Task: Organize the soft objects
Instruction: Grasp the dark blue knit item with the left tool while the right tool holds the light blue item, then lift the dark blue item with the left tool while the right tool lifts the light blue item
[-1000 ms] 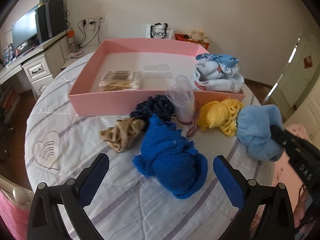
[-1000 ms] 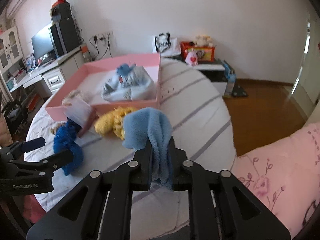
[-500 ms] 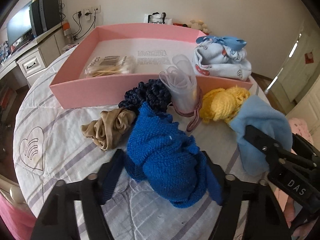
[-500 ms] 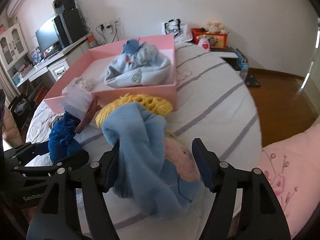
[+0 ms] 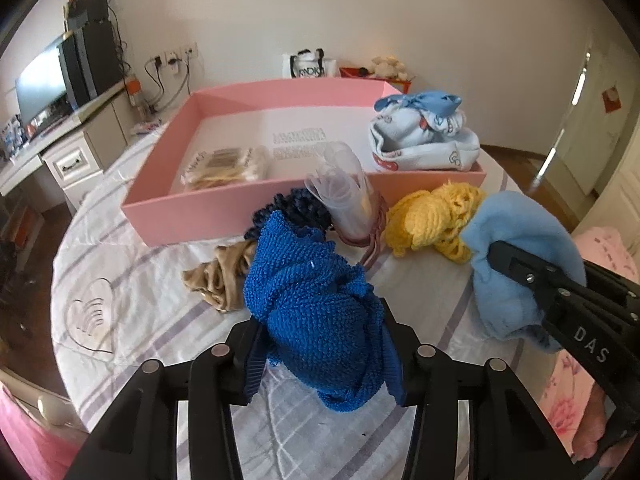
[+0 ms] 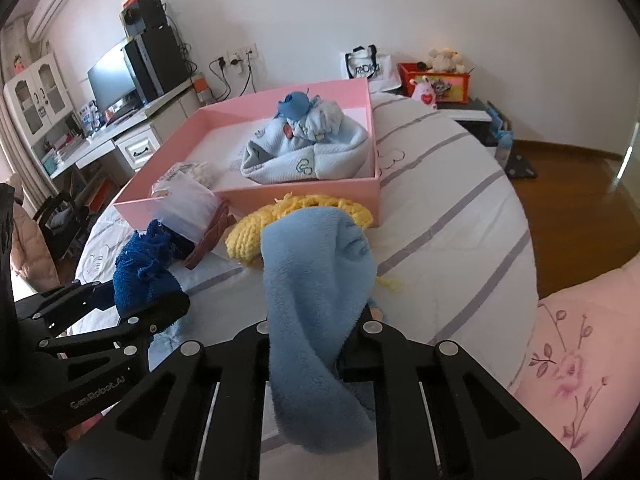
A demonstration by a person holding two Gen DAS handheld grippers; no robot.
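**Both tongs engaged on soft items near the pink box**

The left tongs [image 5: 324, 354] straddle the dark blue knitted item [image 5: 312, 304], which lies on the striped bed cover [image 5: 132, 320] just near of the pink box [image 5: 208, 216]. The jaws are closing, and the blue pads already press into the knit on both sides.

The right tongs [image 6: 316, 344] are clenched on the light blue fleece item [image 6: 316, 280]. The fleece rises between the two fingers and folds over toward the near edge. In the left wrist view, this fleece sits at the right, with the right tongs gripping it from the near right.

Between the two grasped items, touching the near wall of the box, lie the yellow crocheted item [image 5: 436, 216], a clear plastic bundle [image 5: 344, 196] with a pink band, and a navy knitted item [image 5: 300, 208]. A tan fabric piece [image 5: 220, 276] lies left of the dark blue knit.

Inside the box, a pale blue printed cloth bundle [image 6: 308, 148] occupies the right part; a packet of cotton swabs [image 5: 224, 164] lies at the left.
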